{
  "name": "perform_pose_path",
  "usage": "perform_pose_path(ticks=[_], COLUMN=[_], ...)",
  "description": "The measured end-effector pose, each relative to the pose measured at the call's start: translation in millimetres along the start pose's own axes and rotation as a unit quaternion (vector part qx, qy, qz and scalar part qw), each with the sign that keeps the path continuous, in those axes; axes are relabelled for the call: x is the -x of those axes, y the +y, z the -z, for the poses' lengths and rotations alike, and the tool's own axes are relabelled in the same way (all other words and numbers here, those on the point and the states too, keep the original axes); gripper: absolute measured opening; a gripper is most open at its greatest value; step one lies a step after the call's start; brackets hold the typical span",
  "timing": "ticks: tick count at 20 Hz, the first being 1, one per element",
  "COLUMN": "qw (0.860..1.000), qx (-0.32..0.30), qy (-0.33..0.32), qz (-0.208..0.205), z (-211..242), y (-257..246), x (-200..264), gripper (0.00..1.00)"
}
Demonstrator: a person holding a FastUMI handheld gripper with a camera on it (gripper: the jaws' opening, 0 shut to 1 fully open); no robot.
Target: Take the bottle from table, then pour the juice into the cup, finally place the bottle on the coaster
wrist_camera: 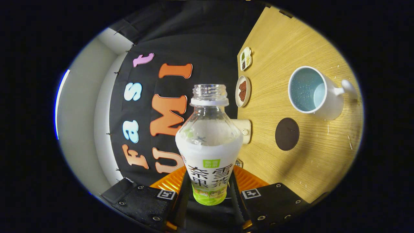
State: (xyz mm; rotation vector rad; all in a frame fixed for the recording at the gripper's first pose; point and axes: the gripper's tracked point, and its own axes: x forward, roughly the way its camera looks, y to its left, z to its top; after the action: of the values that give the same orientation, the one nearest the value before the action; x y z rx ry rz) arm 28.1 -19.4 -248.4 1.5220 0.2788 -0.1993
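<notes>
My gripper (208, 191) is shut on a clear plastic bottle (208, 142) with a white label and a green band at its base. The fingers (185, 191) press on both sides of its lower body. The bottle has no cap, and its clear upper part looks empty. The whole view is rolled sideways, so the wooden table (310, 168) stands up beside the bottle. A white cup (315, 94) with a pale blue inside stands on the table beyond the bottle's neck, its mouth open toward me. A dark round coaster (287, 134) lies flat between the cup and the bottle.
Two small dishes of food sit along the table's edge by the booth wall, a round one (243, 91) and a divided one (245, 58). A small cream object (244, 129) is partly hidden behind the bottle's shoulder.
</notes>
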Motion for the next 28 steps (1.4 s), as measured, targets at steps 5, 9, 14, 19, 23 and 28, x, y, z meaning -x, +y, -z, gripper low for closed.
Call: perform_pose_path(ticks=[5,9,14,19,23,28], qw=[1.000,0.999,0.997,0.996,0.995,0.994], qx=[-0.027,-0.050,-0.075,-0.094,-0.101,-0.112], qy=[0.004,0.006,0.002,0.002,0.003,0.006], qz=[-0.001,0.000,0.005,0.005,0.008,0.013], z=[2.8,2.3,2.4,-2.3,-3.4,-2.6], y=[0.5,0.4,-0.7,0.1,-0.7,-2.6], x=[-6.9,-7.8,-8.6,-9.7,-10.1,-11.6], gripper=[0.60,0.60,0.60,0.60,0.60,0.60])
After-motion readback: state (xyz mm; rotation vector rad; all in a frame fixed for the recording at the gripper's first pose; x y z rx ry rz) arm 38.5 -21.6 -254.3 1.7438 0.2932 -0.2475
